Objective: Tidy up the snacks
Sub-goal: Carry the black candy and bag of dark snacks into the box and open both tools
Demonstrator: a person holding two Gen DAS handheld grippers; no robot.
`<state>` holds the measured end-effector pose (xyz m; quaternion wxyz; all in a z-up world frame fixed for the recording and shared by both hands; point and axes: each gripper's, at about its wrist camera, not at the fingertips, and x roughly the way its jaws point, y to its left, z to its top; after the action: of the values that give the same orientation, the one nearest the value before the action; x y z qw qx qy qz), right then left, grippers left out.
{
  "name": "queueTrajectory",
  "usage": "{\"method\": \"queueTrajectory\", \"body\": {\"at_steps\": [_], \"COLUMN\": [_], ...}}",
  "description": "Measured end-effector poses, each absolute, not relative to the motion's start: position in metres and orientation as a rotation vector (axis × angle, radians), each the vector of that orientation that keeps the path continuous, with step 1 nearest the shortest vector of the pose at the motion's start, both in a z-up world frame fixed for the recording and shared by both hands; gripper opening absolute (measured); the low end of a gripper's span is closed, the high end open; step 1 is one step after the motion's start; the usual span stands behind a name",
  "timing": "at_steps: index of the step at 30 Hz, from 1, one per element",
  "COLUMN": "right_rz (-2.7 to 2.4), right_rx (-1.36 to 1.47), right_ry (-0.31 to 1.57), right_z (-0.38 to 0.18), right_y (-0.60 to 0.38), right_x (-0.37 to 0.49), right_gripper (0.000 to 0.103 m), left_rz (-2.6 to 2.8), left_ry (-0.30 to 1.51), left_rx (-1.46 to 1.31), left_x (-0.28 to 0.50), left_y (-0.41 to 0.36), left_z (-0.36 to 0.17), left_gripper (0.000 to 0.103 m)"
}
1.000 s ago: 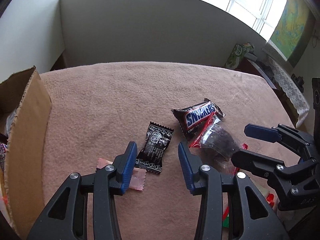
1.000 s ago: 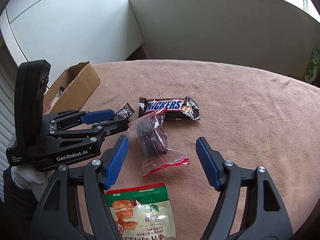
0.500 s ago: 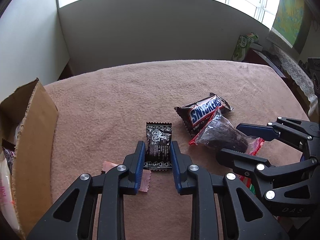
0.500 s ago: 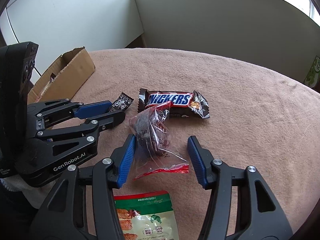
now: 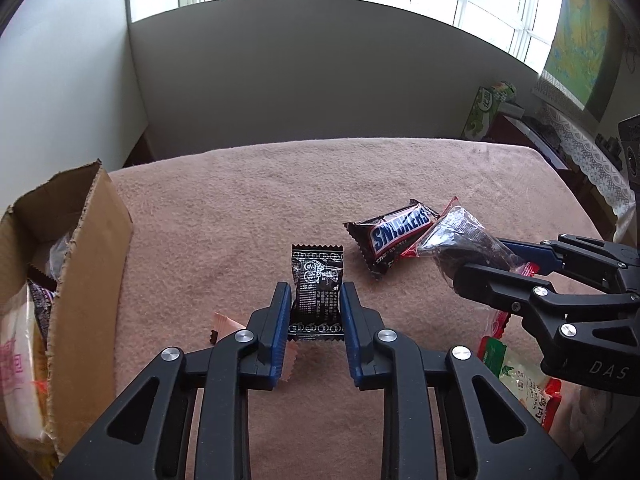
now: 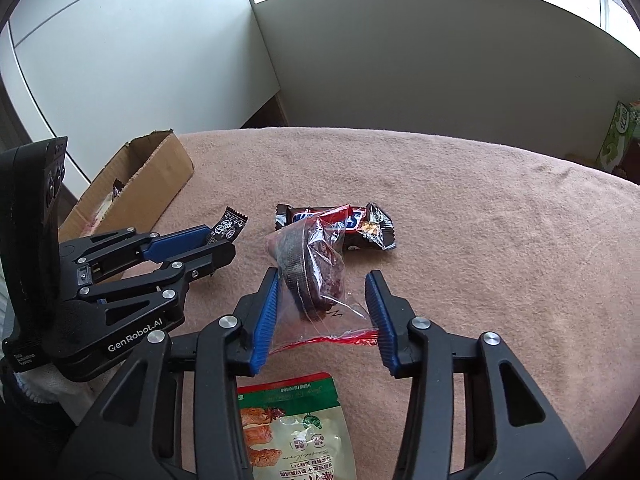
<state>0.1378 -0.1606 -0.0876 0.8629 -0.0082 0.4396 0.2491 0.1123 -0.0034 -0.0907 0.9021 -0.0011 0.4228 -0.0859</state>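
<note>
Bench cover (image 5: 248,216): pinkish-brown fleecy cloth, soft nap, filling the middle of both views.
Left tool (image 5: 315,314): my blue ribbed pads are drawn in narrow against both side edges of the black sachet (image 5: 317,284), low centre of the left view; it is pinched between them.
Black sachet: small flat foil pillow, glossy, white print, zigzag crimped ends, standing up off the cloth.
Pink wrapper (image 5: 228,326): matte, serrated edge, lying on the cloth under my left tool's left finger.
Right tool (image 6: 322,308): gap moderately wide; the pads sit on either side of the clear bag (image 6: 316,276), lower centre of the right view. The right pad touches the bag's red seal strip; I cannot tell whether the bag is truly clamped.
Clear bag: crinkled transparent film, dark lumpy contents, its top leaning on the Snickers bar (image 6: 360,224).
Snickers bar: shiny brown wrapper, just beyond the bag.
Cardboard box (image 5: 84,264): rough torn rim, left edge of the left view, packets inside.
Green-topped pouch (image 6: 296,428): glossy printed pouch, flat, bottom centre of the right view.
</note>
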Motion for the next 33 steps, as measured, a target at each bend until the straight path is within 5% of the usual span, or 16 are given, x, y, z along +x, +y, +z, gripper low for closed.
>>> {"method": "queueTrajectory", "body": {"at_steps": [14, 33], "right_rz": [0.557, 0.787], "right_rx": [0.071, -0.032], "right_ry": [0.813, 0.793], "right_z": [-0.038, -0.028], "right_y": [-0.142, 0.003], "right_x": [0.118, 0.082], "right_gripper": [0.045, 0.045], "left_rz": [-0.188, 0.096], "left_ry": [0.694, 0.577], "left_rx": [-0.058, -0.182], "left_x": [0.06, 0.05], "left_y": [0.027, 0.193], "left_z": [-0.032, 0.004], "left_gripper": [0.023, 0.023]}}
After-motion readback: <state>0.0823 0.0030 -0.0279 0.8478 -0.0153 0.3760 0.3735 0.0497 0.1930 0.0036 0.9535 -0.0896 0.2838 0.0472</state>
